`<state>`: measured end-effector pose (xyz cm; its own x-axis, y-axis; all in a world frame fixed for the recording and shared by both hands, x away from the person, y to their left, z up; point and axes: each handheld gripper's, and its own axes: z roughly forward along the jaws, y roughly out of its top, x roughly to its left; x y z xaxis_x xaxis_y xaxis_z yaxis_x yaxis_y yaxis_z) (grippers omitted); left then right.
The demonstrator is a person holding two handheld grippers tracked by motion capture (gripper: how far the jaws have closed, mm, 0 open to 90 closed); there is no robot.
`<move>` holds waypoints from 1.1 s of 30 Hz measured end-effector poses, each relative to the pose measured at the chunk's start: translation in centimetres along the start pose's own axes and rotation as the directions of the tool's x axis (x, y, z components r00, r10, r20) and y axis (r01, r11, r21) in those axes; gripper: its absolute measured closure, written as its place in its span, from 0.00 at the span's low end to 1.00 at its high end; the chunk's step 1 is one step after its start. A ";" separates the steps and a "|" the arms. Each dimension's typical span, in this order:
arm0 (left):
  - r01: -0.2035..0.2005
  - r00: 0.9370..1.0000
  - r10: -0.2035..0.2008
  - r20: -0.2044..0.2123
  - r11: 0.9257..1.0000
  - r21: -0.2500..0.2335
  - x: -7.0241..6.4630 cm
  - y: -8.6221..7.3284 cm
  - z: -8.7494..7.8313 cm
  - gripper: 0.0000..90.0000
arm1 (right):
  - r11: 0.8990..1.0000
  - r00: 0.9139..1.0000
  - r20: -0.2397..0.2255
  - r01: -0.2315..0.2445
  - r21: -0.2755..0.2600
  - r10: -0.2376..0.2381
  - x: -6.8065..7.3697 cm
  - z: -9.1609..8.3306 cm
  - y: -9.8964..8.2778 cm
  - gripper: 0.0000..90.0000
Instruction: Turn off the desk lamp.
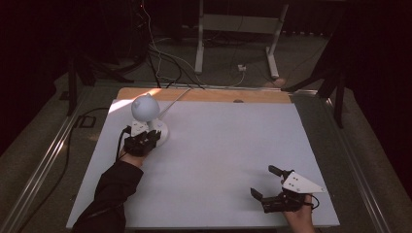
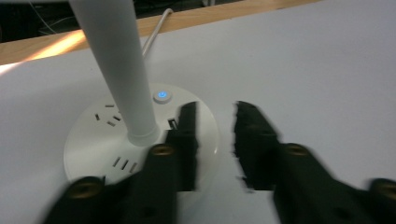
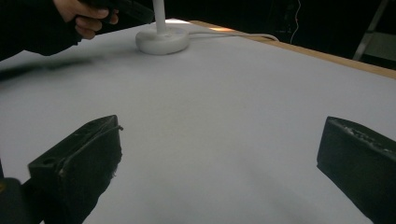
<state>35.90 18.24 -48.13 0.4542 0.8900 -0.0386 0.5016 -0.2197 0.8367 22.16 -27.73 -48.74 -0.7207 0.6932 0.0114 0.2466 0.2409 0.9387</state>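
- The left hand-held gripper [image 2: 215, 140] hangs just over the near rim of the lamp base [image 2: 93, 149], jaws parted a little with nothing between them.
- The white lamp [image 1: 145, 114] stands right ahead of that gripper, at the far left of the table [image 1: 218, 145].
- Its slanted stem [image 2: 116, 70] rises just beside the left jaw, and a blue-lit button [image 2: 162, 95] glows on the base just beyond the jaw tips.
- A white cord [image 1: 175, 99] runs from the lamp over the far table edge.
- The right hand-held gripper [image 1: 269, 187] rests well apart at the near right corner, jaws spread wide over bare white surface.
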 end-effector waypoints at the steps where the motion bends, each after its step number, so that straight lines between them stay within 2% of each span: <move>1: 0.000 1.000 0.000 0.011 1.000 0.006 -0.1 0.1 -0.1 0.73 | 1.000 1.000 0.000 0.001 0.001 -0.001 0.0 0.0 0.0 0.00; 5: -0.005 0.999 0.004 0.044 1.000 0.021 -0.4 0.3 -0.4 0.61 | 1.000 1.000 0.002 0.000 0.000 0.000 0.0 0.0 0.0 0.00; 6: -0.005 0.999 0.004 0.042 1.000 0.018 -0.5 0.3 -0.5 0.57 | 1.000 1.000 0.002 0.000 0.000 0.000 0.0 -0.1 0.0 0.00; 12: 0.006 0.996 -0.008 0.087 1.000 0.017 -0.8 0.7 -1.0 0.39 | 1.000 1.000 0.002 0.001 0.000 -0.001 0.0 -0.1 0.0 0.00; 16: 0.000 0.988 -0.005 0.157 1.000 0.031 -1.0 0.9 -1.3 0.16 | 1.000 1.000 0.003 -0.001 0.000 0.001 0.0 -0.1 0.0 0.00; 22: 0.000 0.981 -0.004 0.194 1.000 0.024 -1.3 0.9 -1.8 0.06 | 1.000 1.000 0.003 0.001 -0.002 -0.001 0.0 -0.1 0.0 0.00; 23: 0.000 0.979 -0.005 0.206 1.000 0.023 -1.4 0.9 -2.0 0.02 | 1.000 1.000 0.003 0.000 -0.003 0.000 -0.1 -0.1 0.0 0.00; 31: -0.027 0.971 0.015 0.240 0.998 0.048 -1.8 0.1 -3.0 0.01 | 1.000 1.000 0.002 -0.001 -0.003 0.001 0.0 -0.1 0.0 0.00; 33: -0.037 0.970 0.022 0.241 0.998 0.058 -1.9 -0.2 -3.2 0.01 | 1.000 1.000 0.001 -0.001 -0.003 0.001 0.0 -0.1 0.1 0.00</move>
<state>32.55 17.93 -46.48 0.6295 0.7622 -0.1509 0.5262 -0.2753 0.8045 22.11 -27.79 -48.65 -0.7198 0.6941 0.0121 0.2451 0.2378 0.9399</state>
